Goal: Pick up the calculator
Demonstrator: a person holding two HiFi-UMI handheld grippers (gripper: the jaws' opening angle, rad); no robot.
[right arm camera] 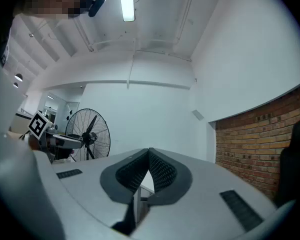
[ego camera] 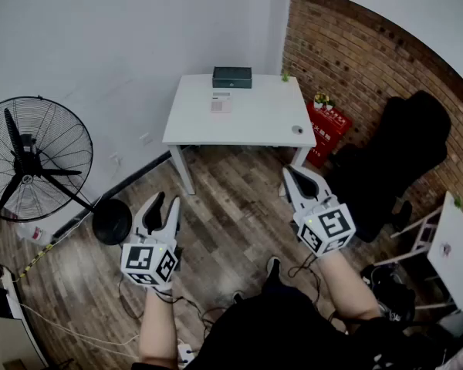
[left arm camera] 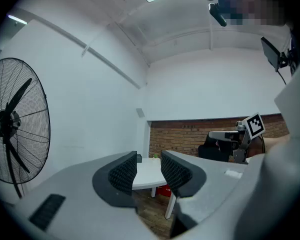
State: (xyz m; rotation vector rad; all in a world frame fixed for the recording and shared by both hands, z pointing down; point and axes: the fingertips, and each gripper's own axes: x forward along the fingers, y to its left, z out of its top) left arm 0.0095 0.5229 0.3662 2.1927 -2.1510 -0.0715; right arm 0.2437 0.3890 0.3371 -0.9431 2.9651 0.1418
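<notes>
The calculator (ego camera: 221,103), a small pale slab, lies flat on the white table (ego camera: 255,126) near its back edge, in front of a dark box (ego camera: 231,77). Both grippers are held level over the wooden floor, well short of the table. My left gripper (ego camera: 164,201) stands open with nothing between its pads (left arm camera: 125,173); part of the table (left arm camera: 147,176) shows through the gap. My right gripper (ego camera: 295,174) is shut, its pads (right arm camera: 160,170) meeting at the tips with nothing in them. The calculator shows in neither gripper view.
A large floor fan (ego camera: 35,160) stands at the left by the white wall. A red box (ego camera: 328,126) and a black chair (ego camera: 405,149) sit by the brick wall at the right. A small round object (ego camera: 297,129) lies on the table's right side. Cables trail on the floor.
</notes>
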